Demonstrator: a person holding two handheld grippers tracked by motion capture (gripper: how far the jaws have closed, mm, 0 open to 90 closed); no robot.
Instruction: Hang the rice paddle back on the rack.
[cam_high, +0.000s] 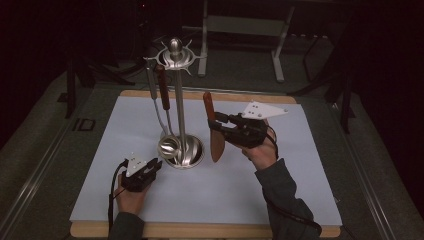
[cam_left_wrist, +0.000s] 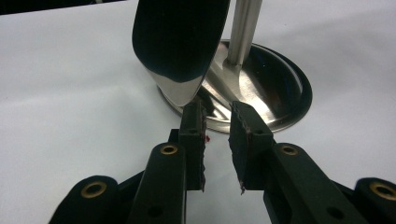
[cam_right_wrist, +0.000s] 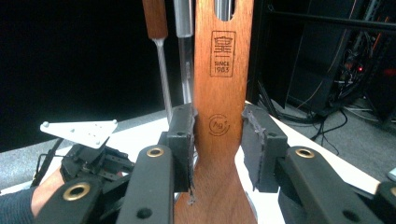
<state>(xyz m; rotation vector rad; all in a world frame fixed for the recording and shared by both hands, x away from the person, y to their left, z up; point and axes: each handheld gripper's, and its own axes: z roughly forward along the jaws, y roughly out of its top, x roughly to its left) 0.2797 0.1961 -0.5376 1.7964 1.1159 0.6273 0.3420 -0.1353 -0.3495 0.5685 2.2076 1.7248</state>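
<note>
Wooden spatula (cam_high: 215, 131) is standing upright near the middle of the white board (cam_high: 280, 190), just right of the steel rack (cam_high: 178, 100), clamped in the right gripper (cam_high: 220, 123). Left gripper (cam_high: 156, 165) is resting unclenched, its jaws straddling the rack's base rim.

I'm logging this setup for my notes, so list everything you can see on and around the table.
utensil stand: one, silver steel, middle of the mat
ladle: one, steel, hanging from the stand's left hooks
wooden-handled utensil: one, brown handle, hanging beside the ladle
wooden spatula: one, reddish brown, upright right of the stand
mat: one, white, on the board
board: one, light wood, under the mat
left gripper: black, open, at the stand's base
right gripper: black, clamping the spatula
</note>
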